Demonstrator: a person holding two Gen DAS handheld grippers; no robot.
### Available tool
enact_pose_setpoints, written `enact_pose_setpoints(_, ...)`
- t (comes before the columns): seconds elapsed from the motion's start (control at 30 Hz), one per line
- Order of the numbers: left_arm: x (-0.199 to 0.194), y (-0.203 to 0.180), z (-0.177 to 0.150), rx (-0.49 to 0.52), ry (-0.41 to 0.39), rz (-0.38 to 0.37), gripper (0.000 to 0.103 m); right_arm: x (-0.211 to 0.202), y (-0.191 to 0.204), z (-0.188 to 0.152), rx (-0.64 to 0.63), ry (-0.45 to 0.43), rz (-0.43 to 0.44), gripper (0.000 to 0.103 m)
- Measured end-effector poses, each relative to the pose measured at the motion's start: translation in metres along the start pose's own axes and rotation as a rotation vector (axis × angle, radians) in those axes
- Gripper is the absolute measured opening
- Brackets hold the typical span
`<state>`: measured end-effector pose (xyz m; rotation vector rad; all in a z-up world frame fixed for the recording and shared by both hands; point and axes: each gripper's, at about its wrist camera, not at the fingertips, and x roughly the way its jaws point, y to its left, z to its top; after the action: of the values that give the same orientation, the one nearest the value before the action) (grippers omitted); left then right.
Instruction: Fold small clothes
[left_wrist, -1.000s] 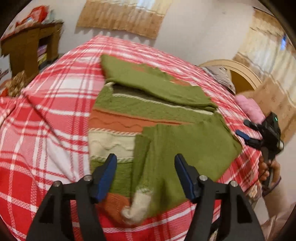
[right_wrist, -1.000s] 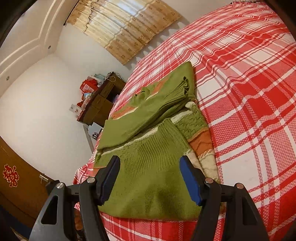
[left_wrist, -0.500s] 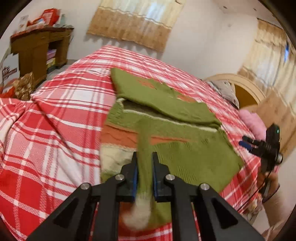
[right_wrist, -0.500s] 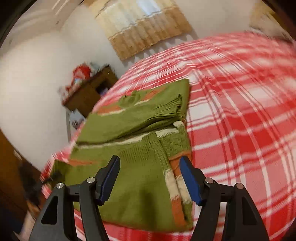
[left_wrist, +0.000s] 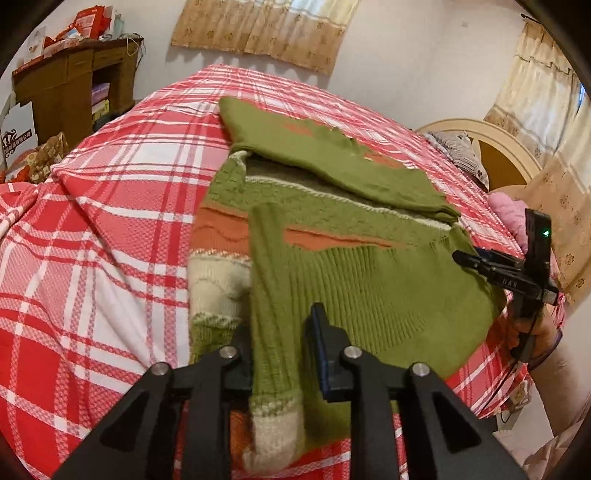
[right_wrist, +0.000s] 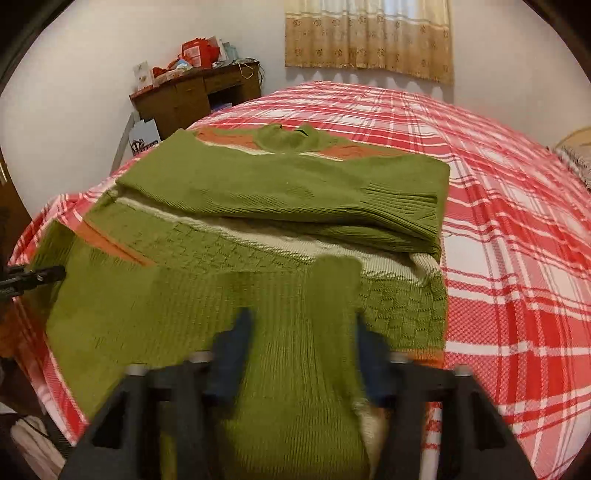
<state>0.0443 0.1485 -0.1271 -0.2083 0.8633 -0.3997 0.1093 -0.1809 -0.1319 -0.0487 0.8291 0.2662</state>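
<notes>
- The green sweater (left_wrist: 332, 229) lies partly folded on the red plaid bed (left_wrist: 110, 229), reaching to its near edge.
- The left gripper (left_wrist: 280, 354) is clamped on the sleeve (left_wrist: 275, 314), whose cream cuff hangs at the bed's near edge.
- The right gripper (right_wrist: 303, 354) is blurred, with sweater fabric bunched between its fingers; whether it grips, I cannot tell.
- A white bag (left_wrist: 18, 133) beside the wooden desk (left_wrist: 70, 85) carries a crown logo and unreadable print.

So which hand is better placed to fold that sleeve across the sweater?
Left: the left gripper has its jaws around the sleeve by its cuff; the right gripper is at the sweater edge.
</notes>
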Motion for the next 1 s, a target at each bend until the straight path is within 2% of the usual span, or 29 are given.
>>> enact_pose_setpoints(0.03,-0.001,0.0,0.0,0.001,-0.004,-0.003,0.018,-0.004,-0.004,0.0,0.026,0.002,0.009,0.016)
enact_pose_setpoints(0.07,-0.002,-0.001,0.001,0.0,-0.011,-0.006,0.005,-0.009,-0.005,0.0,0.045,-0.004,0.016,0.013)
enact_pose_setpoints(0.27,-0.021,-0.008,0.018,-0.006,-0.081,-0.018,0.006,-0.058,-0.009,0.007,0.137,-0.112,0.056,0.012)
enact_pose_setpoints(0.47,-0.029,-0.019,0.059,-0.001,-0.161,-0.004,0.006,-0.094,-0.005,0.038,0.129,-0.24,0.001,0.012)
enact_pose_setpoints(0.53,-0.028,-0.019,0.075,-0.011,-0.179,0.012,0.006,-0.095,-0.003,0.051,0.102,-0.261,-0.044,0.012)
enact_pose_setpoints(0.8,-0.001,-0.017,0.123,-0.046,-0.212,0.1,0.006,-0.083,-0.018,0.087,0.145,-0.305,-0.102,0.012)
enact_pose_setpoints(1.0,0.025,-0.011,0.157,-0.062,-0.22,0.124,0.006,-0.055,-0.026,0.117,0.11,-0.28,-0.144,0.011)
